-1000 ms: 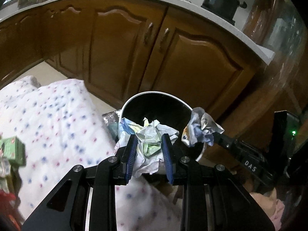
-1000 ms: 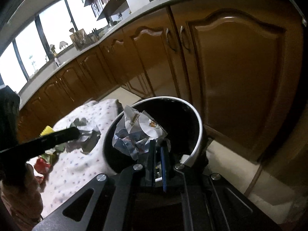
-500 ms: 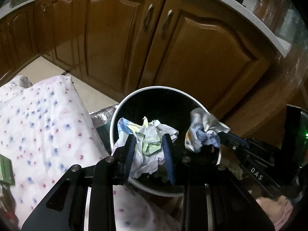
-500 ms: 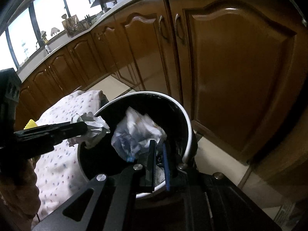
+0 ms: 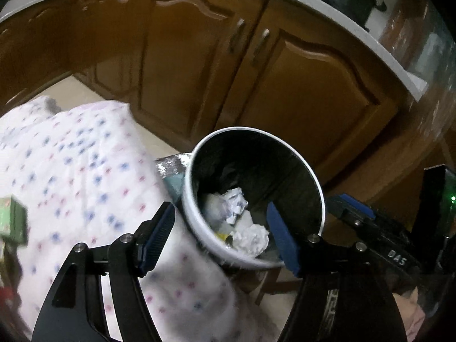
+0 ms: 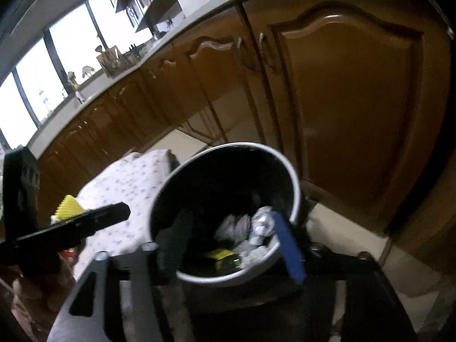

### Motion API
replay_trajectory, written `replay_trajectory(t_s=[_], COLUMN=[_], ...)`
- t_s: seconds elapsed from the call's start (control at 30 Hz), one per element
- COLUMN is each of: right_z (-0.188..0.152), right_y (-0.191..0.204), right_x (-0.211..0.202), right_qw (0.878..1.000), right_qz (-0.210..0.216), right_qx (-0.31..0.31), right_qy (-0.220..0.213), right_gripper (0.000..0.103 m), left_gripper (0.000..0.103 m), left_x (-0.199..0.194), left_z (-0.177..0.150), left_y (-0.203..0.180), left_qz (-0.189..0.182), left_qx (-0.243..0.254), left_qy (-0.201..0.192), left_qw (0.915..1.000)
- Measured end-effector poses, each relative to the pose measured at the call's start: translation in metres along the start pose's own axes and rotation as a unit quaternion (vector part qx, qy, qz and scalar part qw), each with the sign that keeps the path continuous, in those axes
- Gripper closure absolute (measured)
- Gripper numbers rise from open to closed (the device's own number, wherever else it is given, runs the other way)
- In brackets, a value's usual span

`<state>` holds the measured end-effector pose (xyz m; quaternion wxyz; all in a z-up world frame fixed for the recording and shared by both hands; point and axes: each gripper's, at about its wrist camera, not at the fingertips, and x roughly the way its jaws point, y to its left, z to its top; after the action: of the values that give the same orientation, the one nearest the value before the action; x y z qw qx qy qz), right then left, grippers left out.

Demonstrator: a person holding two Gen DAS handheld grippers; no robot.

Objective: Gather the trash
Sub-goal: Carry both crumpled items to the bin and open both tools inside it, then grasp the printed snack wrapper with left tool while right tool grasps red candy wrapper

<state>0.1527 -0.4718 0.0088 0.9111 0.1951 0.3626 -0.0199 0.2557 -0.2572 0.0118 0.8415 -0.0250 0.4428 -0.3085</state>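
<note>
**Entry: two claws above the bin, both wads dropped — hazards ahead**

Cupboards (image 5: 176, 65): brown doors behind everything, near the bin. Hazard: a claw lifted carelessly away could knock a door.

Spotted cloth (image 5: 71, 171): covers the bench beside the bin; a green box (image 5: 11, 219) lies at its left edge, a yellow item (image 6: 67, 205) further along, seemingly trash not yet collected. Hazard: a claw snagging the loose cloth would likely drag it and scatter what lies on it.

Bin (image 5: 315, 176): round, pale rim, dark inside, touching the cloth edge. Hazard: a downward bump on the rim could tip it and spill the contents.

Left claw (image 5: 221, 238): jaws have just been opening, now wide and empty, straddling the near rim.

Right claw (image 6: 230, 240): jaws have likewise just been opening, wide, holding nothing, over the bin mouth. Hazard: the two claws sit close together and may clash when withdrawn.

Crumpled paper (image 5: 235, 203): white wads lie inside the bin on its bottom.
</note>
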Motion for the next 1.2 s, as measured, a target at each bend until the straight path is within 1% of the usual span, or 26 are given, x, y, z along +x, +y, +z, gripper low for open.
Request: replay_trajectory(t_s=[0.03, 0.13, 0.2, 0.5, 0.6, 0.87, 1.03, 1.13, 1.2], right_z=[-0.003, -0.012, -0.019, -0.042, -0.05, -0.073, -0.085, -0.09, -0.092], right_y=[0.003, 0.017, 0.027, 0.08, 0.095, 0.147, 0.18, 0.199, 0.211], right_x=[-0.002, -0.008, -0.011, -0.004, -0.002, 0.003, 0.015, 0.02, 0.024], right_qw=[1.0, 1.0, 0.999, 0.996, 0.994, 0.985, 0.978, 0.973, 0.969], right_qz=[0.008, 0.025, 0.039, 0.091, 0.107, 0.156, 0.186, 0.205, 0.22], right_qx=[0.003, 0.005, 0.005, -0.014, -0.018, -0.055, -0.072, -0.08, -0.083], right_qy=[-0.002, -0.008, -0.011, 0.009, 0.019, 0.038, 0.062, 0.07, 0.075], right_gripper=[0.029, 0.024, 0.023, 0.022, 0.022, 0.022, 0.022, 0.022, 0.022], left_gripper=[0.034, 0.033, 0.029, 0.028, 0.028, 0.028, 0.028, 0.028, 0.028], left_x=[-0.006, -0.024, -0.038, -0.099, -0.121, -0.178, -0.201, -0.215, -0.218], left_z=[-0.005, -0.02, -0.03, -0.076, -0.092, -0.135, -0.156, -0.171, -0.179], left_y=[0.004, 0.016, 0.027, 0.076, 0.09, 0.127, 0.152, 0.173, 0.184], left_qz=[0.002, 0.013, 0.018, 0.055, 0.064, 0.117, 0.149, 0.168, 0.173], left_qx=[-0.004, -0.019, -0.032, -0.084, -0.1, -0.12, -0.14, -0.163, -0.176], left_qy=[-0.004, -0.017, -0.027, -0.063, -0.077, -0.104, -0.104, -0.102, -0.099], left_qw=[1.0, 0.9996, 0.999, 0.993, 0.9899, 0.9803, 0.9734, 0.9669, 0.964])
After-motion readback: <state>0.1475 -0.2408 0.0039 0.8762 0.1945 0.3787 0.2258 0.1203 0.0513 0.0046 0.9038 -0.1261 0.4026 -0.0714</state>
